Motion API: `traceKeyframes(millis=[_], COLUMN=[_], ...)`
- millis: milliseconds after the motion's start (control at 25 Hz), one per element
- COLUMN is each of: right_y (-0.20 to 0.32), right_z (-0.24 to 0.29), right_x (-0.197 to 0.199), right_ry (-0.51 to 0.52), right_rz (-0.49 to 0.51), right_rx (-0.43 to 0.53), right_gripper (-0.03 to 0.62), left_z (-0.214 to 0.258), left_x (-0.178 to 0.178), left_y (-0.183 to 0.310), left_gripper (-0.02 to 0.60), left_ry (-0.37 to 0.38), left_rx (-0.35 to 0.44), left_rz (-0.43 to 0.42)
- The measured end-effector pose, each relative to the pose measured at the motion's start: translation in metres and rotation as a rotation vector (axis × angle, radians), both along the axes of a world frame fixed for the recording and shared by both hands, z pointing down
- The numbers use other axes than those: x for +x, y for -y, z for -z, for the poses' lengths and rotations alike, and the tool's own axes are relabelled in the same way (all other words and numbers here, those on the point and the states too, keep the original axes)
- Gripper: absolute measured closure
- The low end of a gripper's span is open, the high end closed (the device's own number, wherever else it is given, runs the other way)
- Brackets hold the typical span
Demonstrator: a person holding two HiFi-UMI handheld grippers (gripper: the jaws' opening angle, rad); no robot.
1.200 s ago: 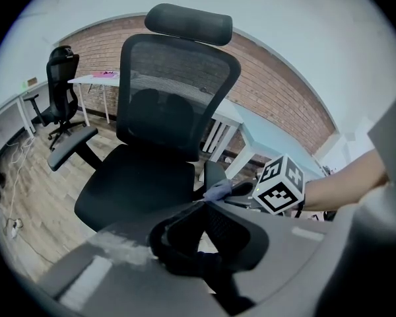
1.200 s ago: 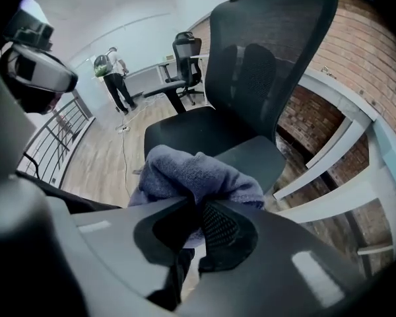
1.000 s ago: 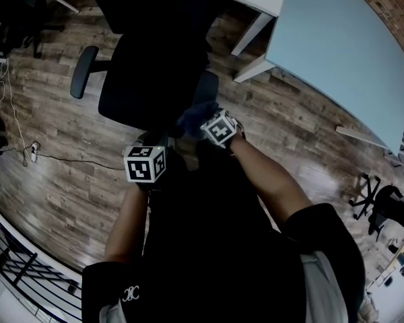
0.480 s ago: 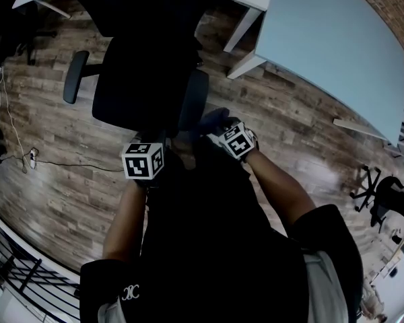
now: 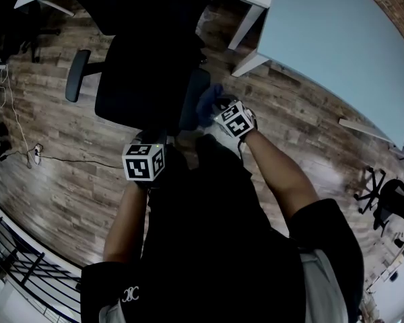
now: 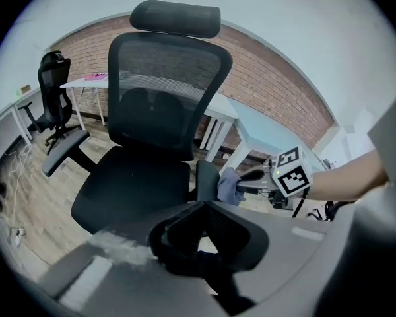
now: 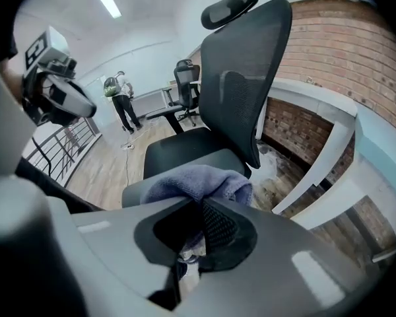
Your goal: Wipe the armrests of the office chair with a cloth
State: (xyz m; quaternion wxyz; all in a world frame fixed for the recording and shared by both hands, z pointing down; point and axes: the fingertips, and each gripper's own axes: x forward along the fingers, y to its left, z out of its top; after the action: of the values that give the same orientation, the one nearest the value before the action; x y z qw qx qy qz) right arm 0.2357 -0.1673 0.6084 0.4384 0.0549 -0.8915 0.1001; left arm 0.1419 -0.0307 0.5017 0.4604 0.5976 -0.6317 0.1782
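The right tool (image 7: 199, 233) is clenched on a bunched blue-grey microfibre cloth (image 7: 195, 180), which fills the gap between its jaws and bulges out ahead of them. The cloth is pressed against the dark padded right-hand armrest (image 5: 192, 101) of the black mesh-backed office chair (image 6: 145, 177). In the head view it sits on the armrest's 3 o'clock edge, about midway along.

The left tool (image 6: 201, 243) has its jaws drawn nearly together with nothing gripped. It hangs at 6 o'clock of the seat, close to the person's body and not touching the chair.

In the head view the armrest's long axis runs roughly from 12 o'clock to 6 o'clock, parallel with the seat's side. The chair's backrest lies at 12 o'clock, and the seat front points to 6 o'clock, toward the person. The other armrest (image 5: 74, 76) stands out at 9 o'clock of the seat, well apart from both tools.

The pale blue counter (image 5: 337, 46) spreads at 2 o'clock, and its white legs (image 5: 249, 25) stand near the wiped armrest's far end. Bare wooden plank floor (image 5: 54, 180) is open at 3 o'clock and at 9 o'clock of the chair. A thin cable (image 5: 74, 160) crosses it at 8 o'clock, and a black railing (image 5: 13, 268) borders it further out that way.
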Motion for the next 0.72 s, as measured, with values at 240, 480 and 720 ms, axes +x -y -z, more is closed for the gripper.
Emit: traceKeyframes(millis=[240,480,720], right_y=[0.022,0.053,0.087], right_z=[-0.017,-0.025,-0.021], right_x=[-0.022,-0.037,-0.066], right_ry=[-0.049,-0.063,-0.073], right_rz=[-0.01,-0.083,-0.114], right_rx=[-0.007,-0.009,0.03], right_gripper=[0.577,0.577,0.577], left_z=[-0.003,-0.006,-0.008], left_x=[-0.001,-0.008,-0.02], left_y=[-0.015,-0.024,-0.037], left_gripper=[0.575,0.575,0.575], left_ry=[0.0,-0.006,-0.016], left_rx=[-0.026,-0.034,-0.037], left_rz=[0.043,0.084,0.127])
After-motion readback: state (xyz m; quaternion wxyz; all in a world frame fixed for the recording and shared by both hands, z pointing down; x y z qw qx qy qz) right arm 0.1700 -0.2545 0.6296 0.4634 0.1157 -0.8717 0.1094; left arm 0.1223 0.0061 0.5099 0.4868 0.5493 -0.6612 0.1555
